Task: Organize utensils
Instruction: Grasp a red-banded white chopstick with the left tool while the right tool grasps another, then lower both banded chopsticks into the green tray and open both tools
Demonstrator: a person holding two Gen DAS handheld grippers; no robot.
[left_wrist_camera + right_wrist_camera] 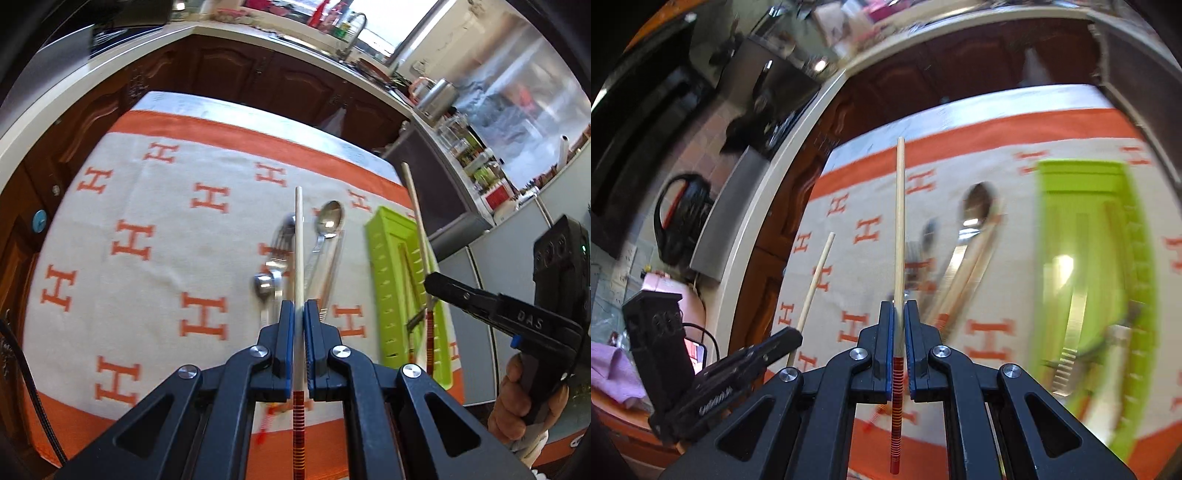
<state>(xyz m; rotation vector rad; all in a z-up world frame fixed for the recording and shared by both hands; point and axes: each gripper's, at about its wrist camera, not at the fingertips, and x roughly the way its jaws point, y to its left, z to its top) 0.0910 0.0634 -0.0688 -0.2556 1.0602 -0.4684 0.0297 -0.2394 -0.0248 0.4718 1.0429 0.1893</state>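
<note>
left gripper (pixel 299 310) clamped, right gripper (pixel 898 314) clamped

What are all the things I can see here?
chopstick in left gripper: 1, pale with red striped end, held above the cloth
chopstick in right gripper: 1, same colours, held up
spoons: 2, silver, on cloth
fork: 1, silver, on cloth
loose chopsticks: 2, pale, beside spoon
tray: 1, lime green, right of the cutlery
tablecloth: 1, cream, orange H letters
left gripper: black, shut on chopstick
right gripper: black, shut on chopstick
hand: 1, holding right gripper
</note>
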